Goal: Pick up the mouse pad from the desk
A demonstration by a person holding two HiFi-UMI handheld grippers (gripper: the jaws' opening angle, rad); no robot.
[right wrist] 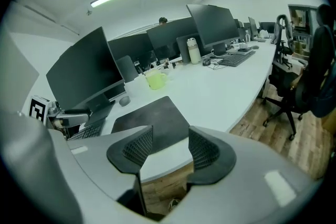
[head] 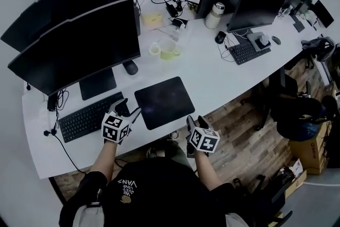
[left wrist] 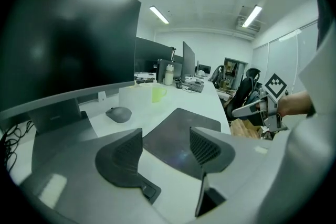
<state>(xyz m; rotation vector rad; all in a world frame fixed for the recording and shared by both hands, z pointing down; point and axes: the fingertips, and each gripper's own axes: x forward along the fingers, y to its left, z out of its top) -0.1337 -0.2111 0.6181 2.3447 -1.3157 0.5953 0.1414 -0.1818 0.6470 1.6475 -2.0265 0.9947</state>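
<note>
While my left claw (head: 131,110) & right claw (head: 195,122) hang open, empty, I reckon the mouse pad (head: 163,101) is thin, light, floppy. Pinch near edge, by bench (head: 212,72) rim.

the mouse pad (head: 164,102) looks like dark matt cloth, with a faint sheen near its middle. the desk (head: 223,77) is smooth and white, slightly glossy. the floor (head: 249,141) shows worn wood planks. the mouse (left wrist: 119,114) is matt grey plastic, the keyboard (head: 87,117) matt black plastic. the mug (head: 169,50) looks glazed. the left gripper (left wrist: 165,147) and right gripper (right wrist: 170,147) have smooth grey plastic shells and dark pads (left wrist: 128,152) with a fine grid texture.
</note>
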